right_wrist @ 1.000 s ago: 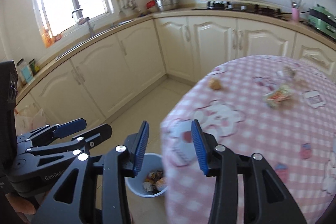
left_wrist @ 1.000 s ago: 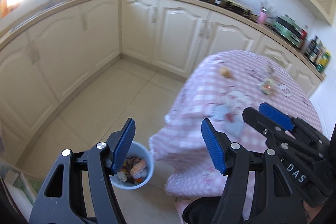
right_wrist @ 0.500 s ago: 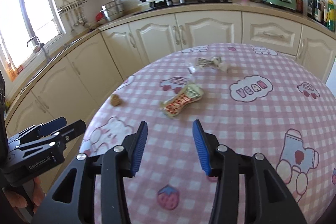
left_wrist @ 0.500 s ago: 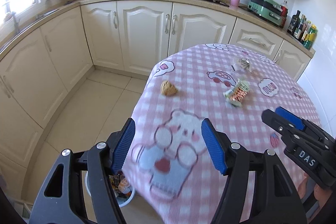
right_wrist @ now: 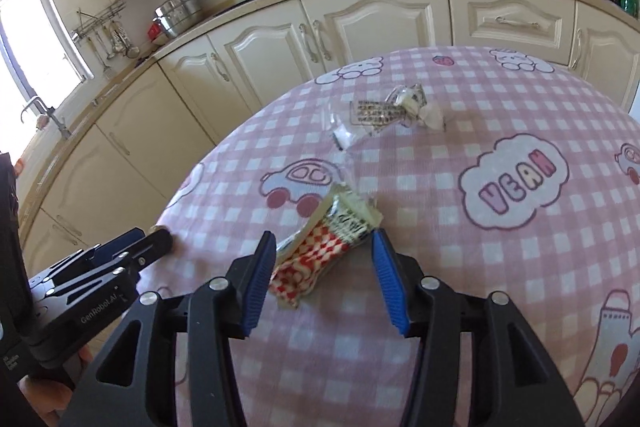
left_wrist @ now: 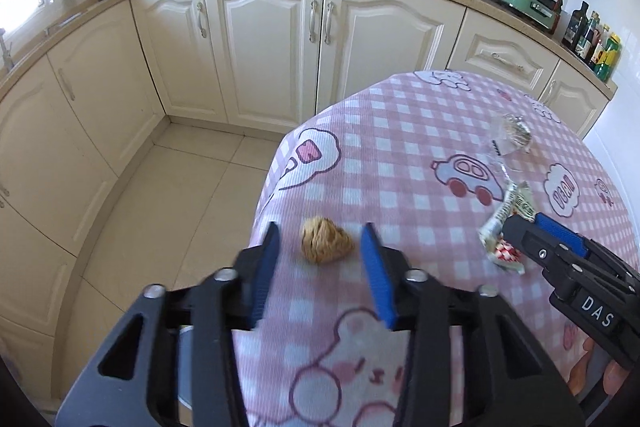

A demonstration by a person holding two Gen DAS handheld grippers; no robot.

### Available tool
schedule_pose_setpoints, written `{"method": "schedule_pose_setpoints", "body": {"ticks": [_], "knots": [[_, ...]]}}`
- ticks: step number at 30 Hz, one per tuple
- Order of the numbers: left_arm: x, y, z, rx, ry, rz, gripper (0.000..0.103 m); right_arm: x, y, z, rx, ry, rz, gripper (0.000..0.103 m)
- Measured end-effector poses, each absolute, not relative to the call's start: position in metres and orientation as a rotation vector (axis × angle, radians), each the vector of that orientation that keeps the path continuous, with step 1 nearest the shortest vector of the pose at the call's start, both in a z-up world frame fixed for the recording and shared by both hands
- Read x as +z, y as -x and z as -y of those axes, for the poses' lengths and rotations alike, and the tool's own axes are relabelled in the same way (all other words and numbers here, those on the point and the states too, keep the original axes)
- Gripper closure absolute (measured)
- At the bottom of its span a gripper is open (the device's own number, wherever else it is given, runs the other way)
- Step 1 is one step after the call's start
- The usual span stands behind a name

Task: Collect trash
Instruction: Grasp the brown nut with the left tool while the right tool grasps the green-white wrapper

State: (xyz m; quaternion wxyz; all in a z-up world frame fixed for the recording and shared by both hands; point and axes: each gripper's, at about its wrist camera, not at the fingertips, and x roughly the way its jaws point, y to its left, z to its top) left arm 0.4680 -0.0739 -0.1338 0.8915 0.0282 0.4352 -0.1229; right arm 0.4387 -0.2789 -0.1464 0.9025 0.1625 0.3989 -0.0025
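Left wrist view: left gripper (left_wrist: 322,251) low over the near edge of the round table (left_wrist: 400,155) in its pink checked cloth, jaws spread and just lately closing in, pads blurred. Brown crumpled wad (left_wrist: 325,241) on the cloth between the blue fingertips (left_wrist: 374,263), a gap on both sides, not touched. Right gripper (left_wrist: 524,227) coming in from the right edge, its tips at the red-and-white checked wrapper (left_wrist: 502,233); contact not clear from here. Clear crinkled packet (left_wrist: 514,135) farther back on the cloth. Beyond the table, cream cabinets (left_wrist: 264,43) under a counter with a stove and a pan.

Right wrist view: right gripper (right_wrist: 324,255) with jaws parted and just lately opening a little. Red-and-white checked wrapper (right_wrist: 324,245) lying slantwise on the cloth between the pads, its lower end close against the left pad; pressed or not, cannot tell, and a clear gap at the right pad. Clear crinkled packet (right_wrist: 396,111) farther up the table (right_wrist: 500,267), well apart. Left gripper (right_wrist: 160,237) at the left edge of the table, its tip hiding most of the brown wad
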Motion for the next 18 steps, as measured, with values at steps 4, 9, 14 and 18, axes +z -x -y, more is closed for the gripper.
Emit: {"method": "schedule_pose_setpoints", "body": {"ticks": [4,9,14,18], "knots": [[-0.135,-0.467,0.077,-0.268,-0.057,-0.892,0.079,-0.146,-0.440,0.280,-0.013,-0.297,-0.816,0.072],[-0.130,-0.456,0.075,-0.306,-0.027,-0.876,0.081,-0.143,-0.435,0.277,0.009,-0.264,-0.806,0.089],[-0.117,-0.434,0.071,-0.327,-0.017,-0.850,0.081,-0.131,-0.412,0.281,0.009,-0.265,-0.772,0.098],[-0.104,-0.413,0.065,-0.338,0.002,-0.826,0.081,-0.121,-0.392,0.282,0.011,-0.266,-0.757,0.099]]}}
